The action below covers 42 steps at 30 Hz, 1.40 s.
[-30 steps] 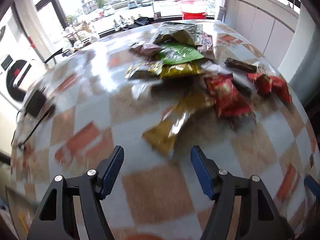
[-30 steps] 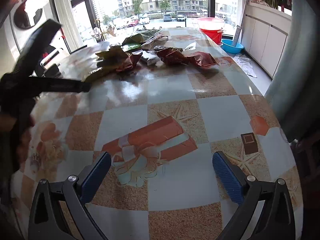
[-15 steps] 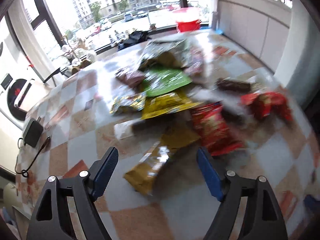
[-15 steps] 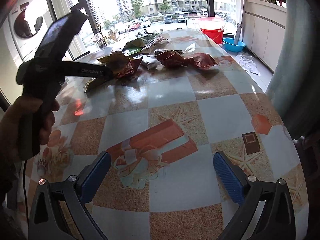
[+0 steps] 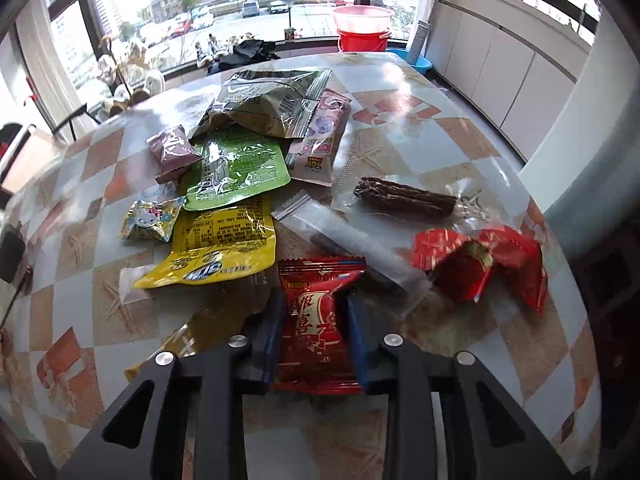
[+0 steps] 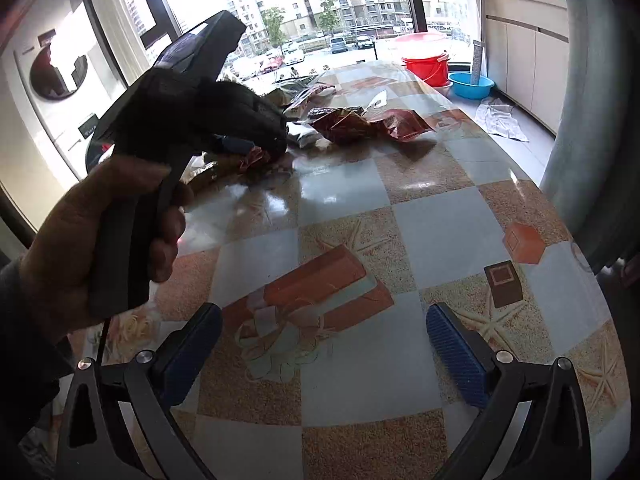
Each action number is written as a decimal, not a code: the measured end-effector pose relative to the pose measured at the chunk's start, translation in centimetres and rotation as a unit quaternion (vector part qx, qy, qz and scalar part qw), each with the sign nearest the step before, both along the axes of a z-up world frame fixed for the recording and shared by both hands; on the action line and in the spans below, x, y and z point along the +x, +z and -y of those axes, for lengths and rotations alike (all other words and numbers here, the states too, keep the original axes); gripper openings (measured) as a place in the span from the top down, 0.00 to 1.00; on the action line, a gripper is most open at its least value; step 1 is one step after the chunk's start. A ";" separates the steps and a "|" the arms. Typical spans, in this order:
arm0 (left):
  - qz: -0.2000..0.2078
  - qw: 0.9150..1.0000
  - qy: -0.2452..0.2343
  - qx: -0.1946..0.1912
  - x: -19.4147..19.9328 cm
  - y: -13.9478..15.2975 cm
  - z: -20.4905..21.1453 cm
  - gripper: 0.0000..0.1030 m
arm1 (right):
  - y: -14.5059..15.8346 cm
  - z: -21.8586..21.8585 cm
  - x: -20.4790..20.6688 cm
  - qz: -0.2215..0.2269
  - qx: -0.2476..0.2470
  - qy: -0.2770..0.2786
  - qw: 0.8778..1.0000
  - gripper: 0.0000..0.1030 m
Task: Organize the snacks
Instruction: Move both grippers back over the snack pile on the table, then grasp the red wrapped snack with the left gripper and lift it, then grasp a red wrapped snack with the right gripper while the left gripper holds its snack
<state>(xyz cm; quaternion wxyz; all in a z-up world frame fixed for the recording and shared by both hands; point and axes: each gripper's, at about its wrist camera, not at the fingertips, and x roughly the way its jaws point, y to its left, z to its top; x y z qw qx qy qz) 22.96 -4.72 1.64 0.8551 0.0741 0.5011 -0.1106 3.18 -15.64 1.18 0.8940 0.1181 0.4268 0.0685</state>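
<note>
Snack packets lie heaped on the checked table (image 6: 340, 188). My left gripper (image 5: 314, 320) points steeply down at the near edge of the heap. Its jaws are closing, and the blue pads pinch a red snack packet (image 5: 320, 280) from both sides. A gold packet (image 5: 200, 332) lies just left of it, partly under the finger. In the right wrist view a hand (image 6: 92, 240) holds that left gripper (image 6: 276, 140) over the heap. My right gripper (image 6: 324, 340) stands open above bare tablecloth, with nothing between its fingers.
Farther back lie a yellow pouch (image 5: 224, 244), a green pouch (image 5: 236, 172), a clear-wrapped chocolate bar (image 5: 404, 198), crumpled red wrappers (image 5: 480, 268) and an olive foil bag (image 5: 260, 104). A red bucket (image 5: 362, 28) and blue basin (image 6: 470, 84) stand beyond the table's far end.
The left gripper moved forward over the heap from the gold packet to the red one, and its jaws went from wide to closed on it. The right gripper barely moved.
</note>
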 end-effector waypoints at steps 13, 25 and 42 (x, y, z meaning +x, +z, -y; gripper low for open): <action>0.057 0.998 -0.018 -0.033 -12.5 3.4 -4.6 0.80 | 0.1 0.1 0.1 0.001 0.004 -0.001 1.000 0.00; 0.076 0.995 0.042 -0.042 -19.6 0.2 -11.0 0.75 | 1.7 3.8 2.8 -0.005 0.045 -0.005 0.999 0.19; 0.073 0.995 0.040 -0.055 -19.1 -0.2 -11.4 0.73 | 0.3 0.7 14.4 0.003 -0.181 0.118 0.976 0.74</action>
